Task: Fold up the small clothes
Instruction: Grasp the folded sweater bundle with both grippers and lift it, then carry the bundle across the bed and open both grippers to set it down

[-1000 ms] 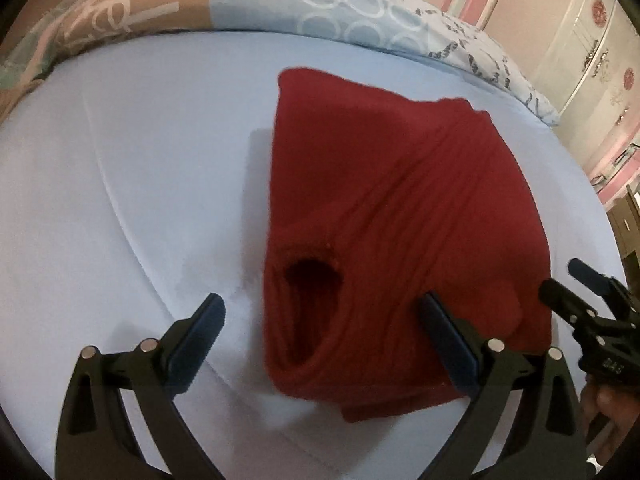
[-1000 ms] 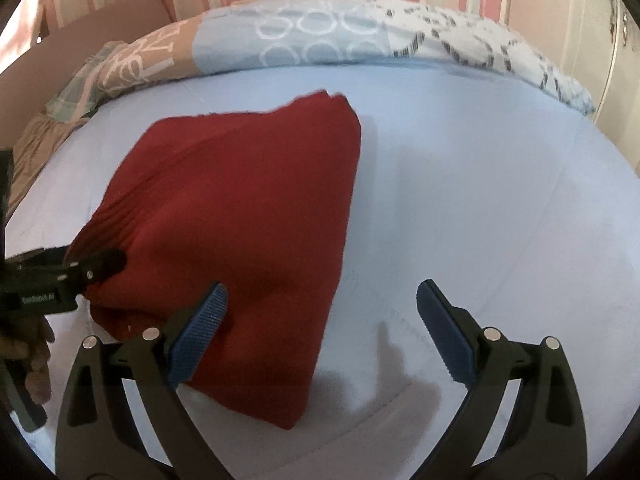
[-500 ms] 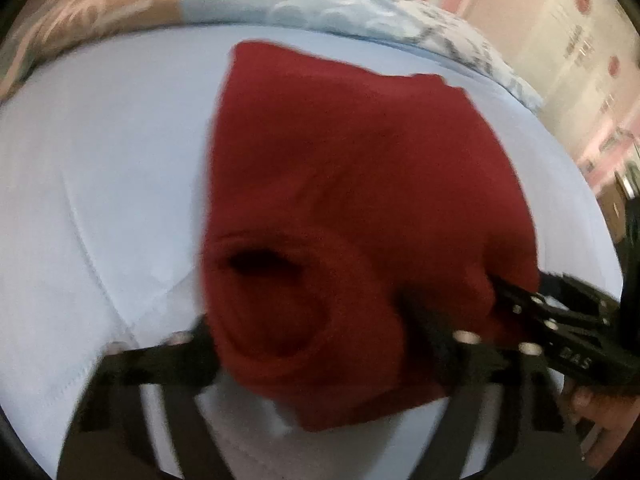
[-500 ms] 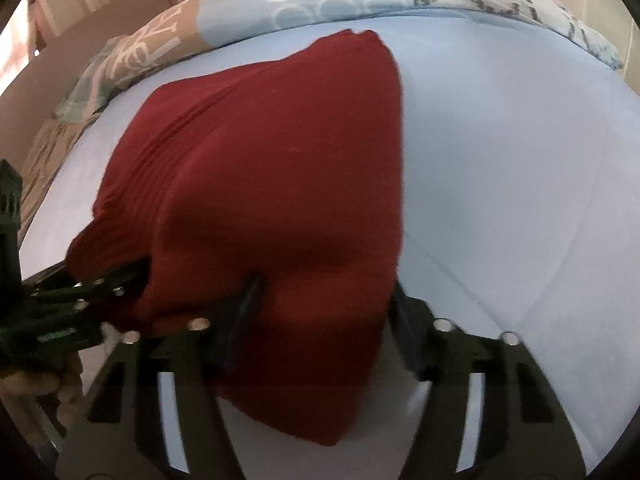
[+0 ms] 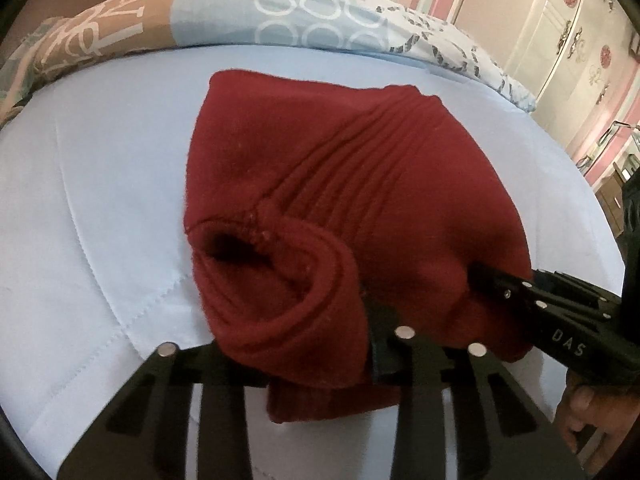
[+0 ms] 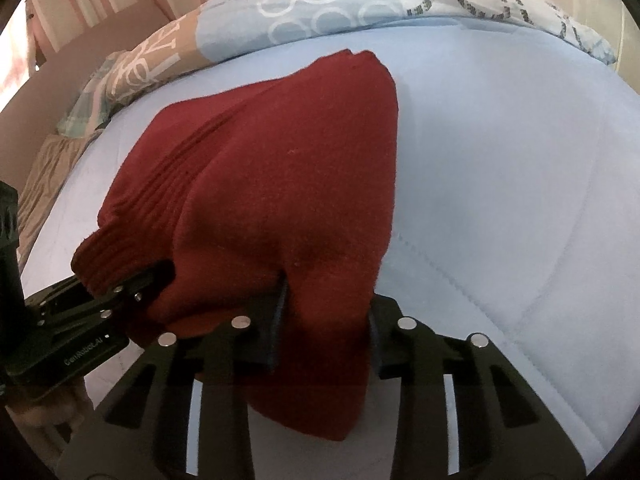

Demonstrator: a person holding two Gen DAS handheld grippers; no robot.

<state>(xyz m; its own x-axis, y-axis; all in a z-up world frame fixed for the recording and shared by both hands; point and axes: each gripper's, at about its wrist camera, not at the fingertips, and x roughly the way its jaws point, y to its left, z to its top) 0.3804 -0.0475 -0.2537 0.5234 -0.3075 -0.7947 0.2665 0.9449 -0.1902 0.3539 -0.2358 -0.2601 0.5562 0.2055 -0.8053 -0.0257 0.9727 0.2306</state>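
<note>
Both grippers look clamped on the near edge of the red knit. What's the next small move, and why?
Probably lift both together and carry the near edge toward the far edge. The left gripper and right gripper have just been closing, and each now pinches the near corners of the red sweater, which lies partly folded on the blue bedsheet. The far half is flat, ready to receive the fold.

1. A bed (image 5: pixel 100 200) carries everything; its pale blue quilted cover shows stitched seams running across it.
2. A dark red knitted garment (image 5: pixel 340 200) lies on the cover, folded into a thick bundle. Its near end is raised off the bed; the far end rests flat on the cover.
3. A patterned blanket (image 5: pixel 312 28), blue with white rings and a tan part with letters, lies bunched along the far edge of the bed.
</note>
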